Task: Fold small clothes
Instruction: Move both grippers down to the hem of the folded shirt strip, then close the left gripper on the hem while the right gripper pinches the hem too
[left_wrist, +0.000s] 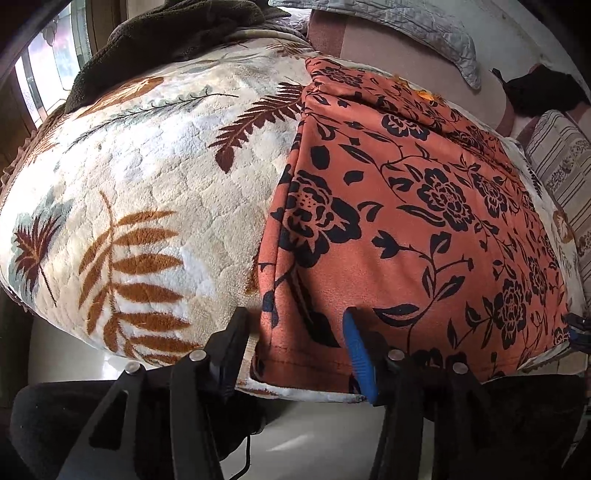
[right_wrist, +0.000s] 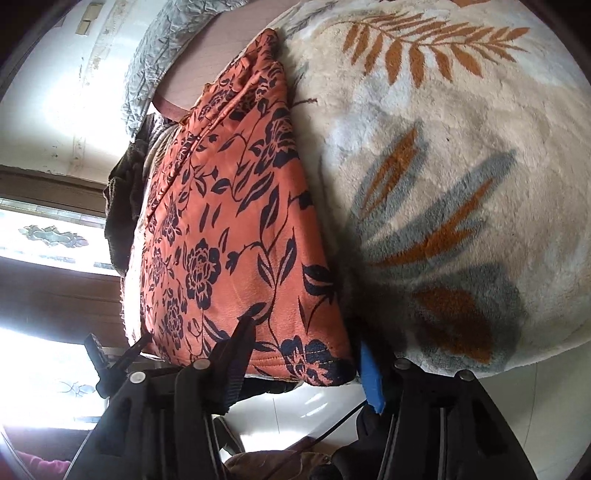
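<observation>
Judging by the layers, you'd got the orange floral garment (left_wrist: 399, 206) partly folded on the fleece blanket (left_wrist: 147, 177); more folds left. Your left gripper (left_wrist: 295, 332) & right gripper (right_wrist: 306, 343) both straddled near-hem corners, jaws apart, not yet pinched.

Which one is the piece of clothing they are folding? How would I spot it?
Find the big fluffy cream blanket with brown and grey leaves. Lying flat on it, near its edge, is the orange garment between both open grippers. It is the only thing with black roses and vines.
</observation>
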